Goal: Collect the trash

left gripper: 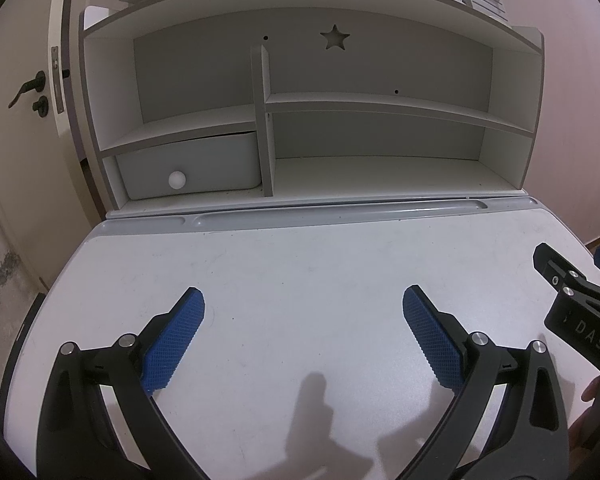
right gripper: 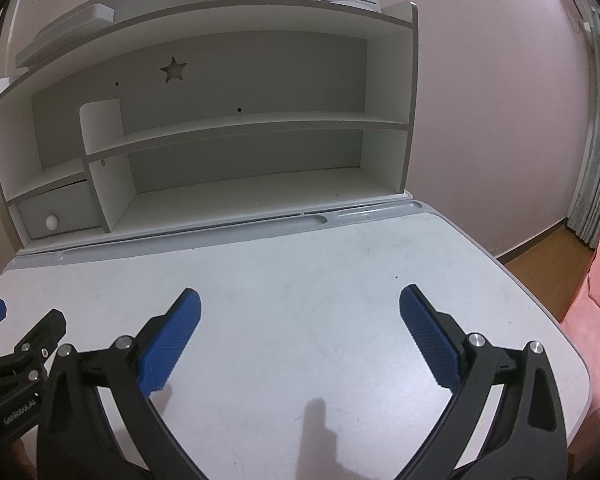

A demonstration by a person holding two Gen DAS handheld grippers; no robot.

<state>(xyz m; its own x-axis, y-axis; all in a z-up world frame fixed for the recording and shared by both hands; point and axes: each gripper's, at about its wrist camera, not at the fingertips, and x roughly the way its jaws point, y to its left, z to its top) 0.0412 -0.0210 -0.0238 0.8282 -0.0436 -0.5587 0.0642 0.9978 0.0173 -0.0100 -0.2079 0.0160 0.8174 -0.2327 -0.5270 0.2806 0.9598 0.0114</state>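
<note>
Left wrist view: the left hand-held gripper (left gripper: 302,332) hovers over the pale grey-white desk (left gripper: 300,264), its blue ribbed pads spread wide with nothing between them. The desk surface ahead shows only faint scuffs and the shadow of the tool; no scrap, wrapper or other trash can be made out on it. Behind the desk stands the white wooden hutch with a star cut-out (left gripper: 334,36); its shelves look bare. In the lower left compartment of the hutch sits a pale grey plastic drawer with a round white knob (left gripper: 177,179), closed. Part of the right hand-held gripper (left gripper: 576,304) shows at the right edge.

Right wrist view: the right hand-held gripper (right gripper: 299,330) is likewise spread and carrying nothing, over the desk in front of the hutch. Again no trash is visible on the desk or shelves, and no bin is in view.

Judgement: either the collecting is finished, or it has not begun and the trash lies outside both views. The pictures cannot settle which.
</note>
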